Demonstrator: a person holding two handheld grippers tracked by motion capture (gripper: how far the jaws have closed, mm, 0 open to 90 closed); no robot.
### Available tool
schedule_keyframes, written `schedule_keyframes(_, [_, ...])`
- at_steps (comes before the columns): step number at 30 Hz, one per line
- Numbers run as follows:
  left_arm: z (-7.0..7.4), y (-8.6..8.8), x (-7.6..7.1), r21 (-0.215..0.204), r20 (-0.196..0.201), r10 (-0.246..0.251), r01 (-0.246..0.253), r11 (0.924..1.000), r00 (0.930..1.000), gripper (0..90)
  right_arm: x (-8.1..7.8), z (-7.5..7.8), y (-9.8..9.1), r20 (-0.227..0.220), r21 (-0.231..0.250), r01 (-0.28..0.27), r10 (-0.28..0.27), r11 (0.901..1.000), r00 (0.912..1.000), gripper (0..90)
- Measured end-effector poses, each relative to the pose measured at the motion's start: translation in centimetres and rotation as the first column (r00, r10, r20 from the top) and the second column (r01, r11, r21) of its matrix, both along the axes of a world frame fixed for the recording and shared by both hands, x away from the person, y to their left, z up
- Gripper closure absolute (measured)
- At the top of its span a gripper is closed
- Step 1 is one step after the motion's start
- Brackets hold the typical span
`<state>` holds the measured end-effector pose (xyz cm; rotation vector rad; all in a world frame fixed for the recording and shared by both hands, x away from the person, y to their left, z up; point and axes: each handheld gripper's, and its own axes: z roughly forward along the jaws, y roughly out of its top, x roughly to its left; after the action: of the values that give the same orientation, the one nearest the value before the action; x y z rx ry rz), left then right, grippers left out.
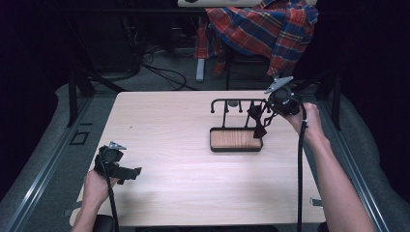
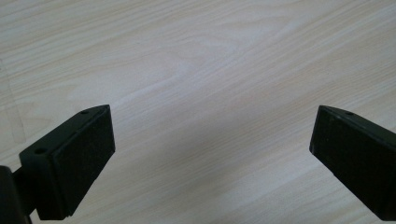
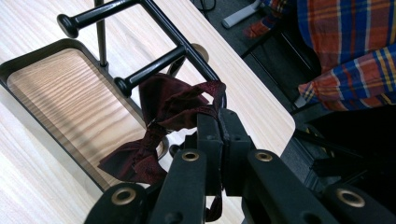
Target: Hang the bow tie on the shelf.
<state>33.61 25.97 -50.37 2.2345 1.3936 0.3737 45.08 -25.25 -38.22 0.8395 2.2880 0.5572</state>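
Hanging the dark red bow tie (image 3: pixel 159 126) on the black rack (image 3: pixel 154 65) goes best if the right gripper (image 3: pixel 219 126), clamped on its strap at the rack's right end, loops a peg before releasing; left gripper (image 2: pixel 212 135) gapes empty.

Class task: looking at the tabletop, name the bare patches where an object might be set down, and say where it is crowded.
Bare wood runs from the table left edge to the rack's tray, and along the near edge between the forearms. It is crowded by the right tongs, shut on the bow tie at the rack.
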Motion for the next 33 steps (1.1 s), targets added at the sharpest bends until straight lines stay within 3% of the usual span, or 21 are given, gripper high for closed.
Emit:
schedule_keyframes(5, [0.0,-0.1,0.0,0.001,-0.002,-0.003,0.003,1.0,1.0,0.0,0.6,-0.1,0.2,-0.002,-0.019,-0.012,0.012,0.9997,0.9999,88.8])
schedule_keyframes(17, [-0.1,-0.3,0.0,0.011,-0.01,-0.015,0.015,0.9998,0.9998,0.0,1.2,-0.5,-0.5,-0.024,0.003,0.017,-0.017,0.9999,0.9996,82.3])
schedule_keyframes(27, [-0.2,-0.5,0.0,0.014,-0.015,-0.016,0.017,0.9998,0.9998,0.0,1.8,0.1,-1.0,-0.111,0.05,0.036,-0.03,0.9981,0.9933,78.8])
schedule_keyframes(33, [-0.2,-0.5,0.0,0.018,-0.016,-0.02,0.02,0.9996,0.9997,0.0,2.0,0.2,-1.7,-0.165,0.116,0.055,-0.036,0.9918,0.9857,76.3])
